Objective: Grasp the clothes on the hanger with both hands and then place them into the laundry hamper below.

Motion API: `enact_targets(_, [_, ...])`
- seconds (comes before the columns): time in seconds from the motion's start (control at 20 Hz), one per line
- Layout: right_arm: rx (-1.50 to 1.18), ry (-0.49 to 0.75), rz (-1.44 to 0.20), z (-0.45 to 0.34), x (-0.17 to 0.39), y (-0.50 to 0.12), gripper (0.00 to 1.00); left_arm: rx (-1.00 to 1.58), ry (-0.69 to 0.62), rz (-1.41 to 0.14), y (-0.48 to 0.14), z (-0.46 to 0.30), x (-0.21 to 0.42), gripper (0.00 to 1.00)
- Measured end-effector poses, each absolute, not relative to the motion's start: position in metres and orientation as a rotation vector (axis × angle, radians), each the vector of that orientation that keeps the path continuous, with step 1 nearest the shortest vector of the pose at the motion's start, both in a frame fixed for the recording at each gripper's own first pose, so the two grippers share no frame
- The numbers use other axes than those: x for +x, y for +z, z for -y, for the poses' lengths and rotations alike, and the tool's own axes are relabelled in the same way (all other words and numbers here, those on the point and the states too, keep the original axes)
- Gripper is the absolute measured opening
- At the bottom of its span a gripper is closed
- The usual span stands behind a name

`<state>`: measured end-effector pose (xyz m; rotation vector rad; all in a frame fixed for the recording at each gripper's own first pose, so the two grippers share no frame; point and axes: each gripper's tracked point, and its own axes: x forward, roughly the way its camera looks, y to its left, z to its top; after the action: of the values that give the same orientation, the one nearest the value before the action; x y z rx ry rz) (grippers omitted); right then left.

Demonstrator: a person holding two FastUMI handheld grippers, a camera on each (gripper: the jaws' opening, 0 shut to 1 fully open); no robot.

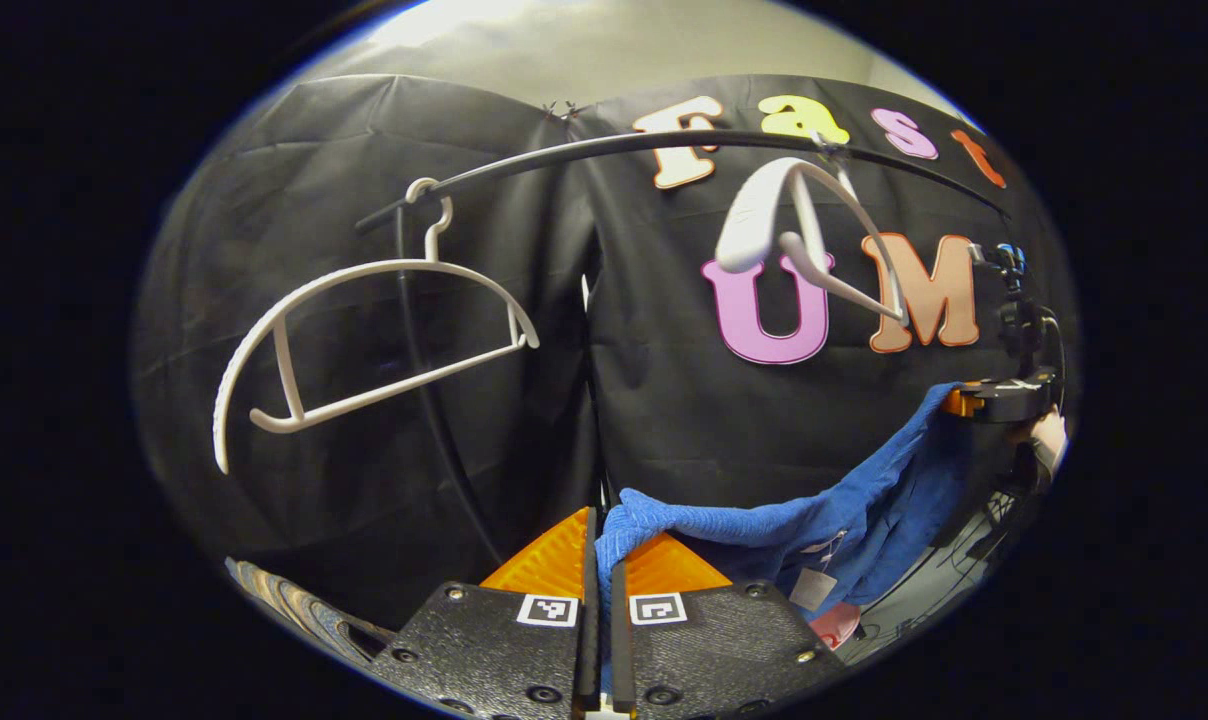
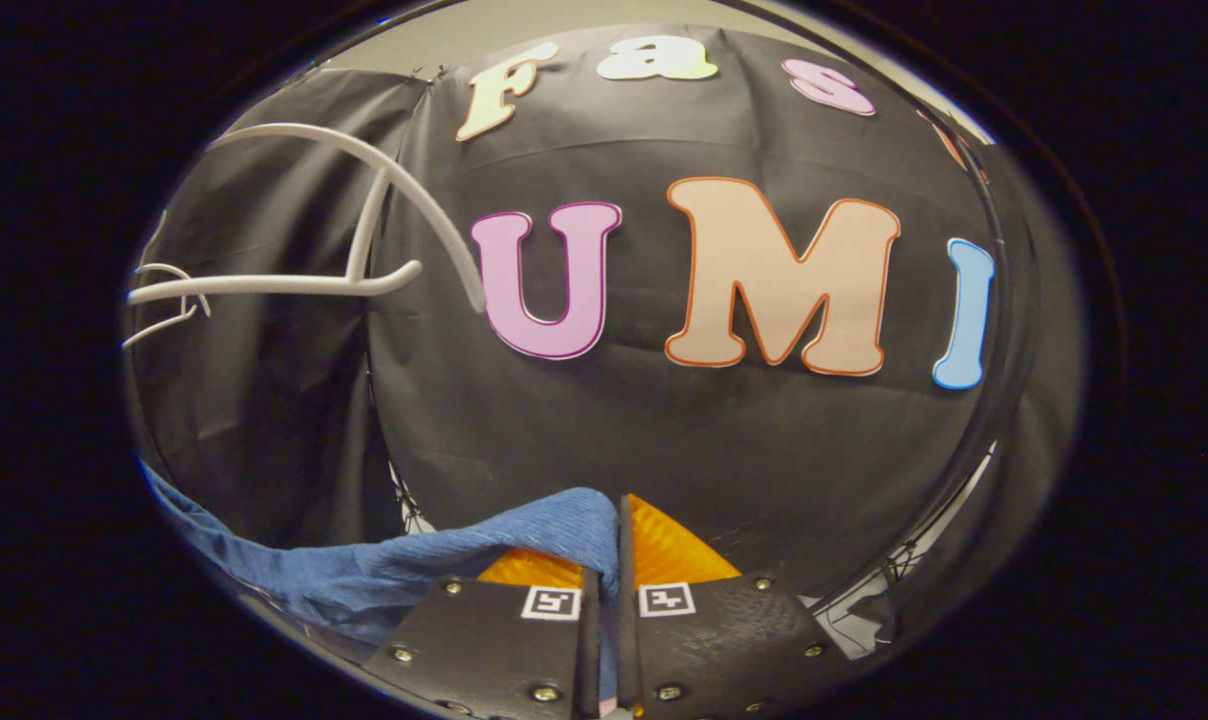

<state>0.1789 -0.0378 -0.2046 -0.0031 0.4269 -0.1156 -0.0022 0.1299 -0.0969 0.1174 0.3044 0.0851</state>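
Firmly pinched: both claws (image 1: pixel 600 560) (image 2: pixel 604 545), blue garment (image 1: pixel 764 520).

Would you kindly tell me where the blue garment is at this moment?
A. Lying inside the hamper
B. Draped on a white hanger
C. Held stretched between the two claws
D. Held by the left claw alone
C: the blue garment is pinched in the left claw and runs across to the right claw; both white hangers hang bare.

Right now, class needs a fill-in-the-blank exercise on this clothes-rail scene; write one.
1. Each gripper is shut on the ____ knitted garment.
2. The two white plastic hangers on the black rail are ____.
3. The garment hangs ____ the two grippers.

Missing words: blue; empty; between
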Motion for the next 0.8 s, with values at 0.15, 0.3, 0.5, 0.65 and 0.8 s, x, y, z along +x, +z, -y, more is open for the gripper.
enact_targets(0.15, [-0.003,-0.086,-0.421,0.027,0.169,-0.198,0.07,0.146,0.032,-0.297,-0.097,-0.107,-0.006,0.05])
enact_targets(0.3, [0.021,-0.053,-0.409,0.016,0.160,-0.189,0.07,0.147,-0.037,-0.289,-0.098,-0.078,0.000,0.05])
enact_targets(0.5, [0.036,-0.025,-0.389,0.011,0.146,-0.172,0.07,0.135,-0.162,-0.251,-0.091,-0.023,0.009,0.05])
enact_targets(0.65, [0.045,-0.031,-0.356,0.017,0.137,-0.153,0.07,0.135,-0.261,-0.210,-0.083,0.018,0.023,0.05])
enact_targets(0.8, [0.047,-0.054,-0.317,0.030,0.128,-0.131,0.07,0.107,-0.347,-0.173,-0.072,0.057,0.035,0.05])
